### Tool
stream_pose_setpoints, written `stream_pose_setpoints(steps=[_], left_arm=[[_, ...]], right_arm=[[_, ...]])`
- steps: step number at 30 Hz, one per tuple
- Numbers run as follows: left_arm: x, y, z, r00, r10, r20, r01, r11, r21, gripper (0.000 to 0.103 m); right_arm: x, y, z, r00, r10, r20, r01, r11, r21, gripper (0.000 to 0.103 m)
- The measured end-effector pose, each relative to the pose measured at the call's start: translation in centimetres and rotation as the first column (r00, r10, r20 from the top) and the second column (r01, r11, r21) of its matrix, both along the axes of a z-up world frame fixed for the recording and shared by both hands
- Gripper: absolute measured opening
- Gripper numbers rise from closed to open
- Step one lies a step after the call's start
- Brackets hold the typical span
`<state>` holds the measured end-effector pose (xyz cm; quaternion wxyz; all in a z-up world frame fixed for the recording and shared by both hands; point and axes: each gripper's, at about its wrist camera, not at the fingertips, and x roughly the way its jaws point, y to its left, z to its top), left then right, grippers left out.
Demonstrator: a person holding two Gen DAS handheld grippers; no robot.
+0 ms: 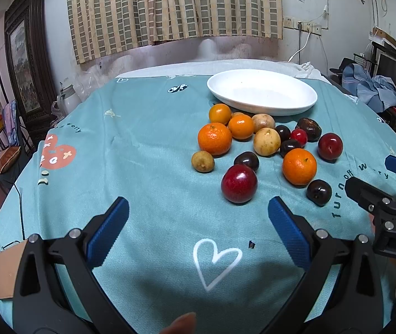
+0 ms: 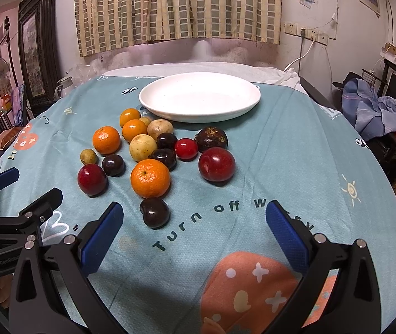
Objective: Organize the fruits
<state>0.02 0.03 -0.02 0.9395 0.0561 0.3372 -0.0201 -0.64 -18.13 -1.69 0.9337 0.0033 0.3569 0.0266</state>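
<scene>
Both grippers are hovering over the teal tablecloth [image 2: 295, 153] with nothing between their blue pads. The left gripper [image 1: 198, 231] is standing wide open, short of the fruit pile, and the right gripper [image 2: 195, 233] is likewise spread wide, pointing toward the dark plum [image 2: 154, 213] lying nearest it.

The fruits are sitting loose on the cloth in a cluster just in front of the white oval dish [image 2: 200, 111], which is holding nothing yet. Among them are a large mandarin [image 2: 150, 178], a big red plum [image 2: 216, 164], a second red plum [image 1: 239, 183], two pale yellowish round fruits that are probably passion fruit or small potatoes, though the fisheye view is leaving that unsure, and a wrinkled dark one [image 2: 211, 138] at the back.

These are looking light, round and apt to roll. The plums' glossy skins are likely slippery and easily bruised, so a gentle squeeze across the widest part, pads on opposite sides, seems right. The mandarin's dimpled peel should give better friction but yields under pressure. Tightly packed neighbours may get nudged, so the outlying pieces are looking easiest to take first.
</scene>
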Motion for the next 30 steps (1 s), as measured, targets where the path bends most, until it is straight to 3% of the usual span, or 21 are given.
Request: stream_pose_setpoints(steps=[30], left_arm=[[0.1,0.4,-1.0,1.000,0.000,-0.010,0.000,1.000,-0.002,0.101]], right_arm=[[0.1,0.1,-0.6,1.000,0.005,-0.007,-0.005,1.000,0.012,0.102]])
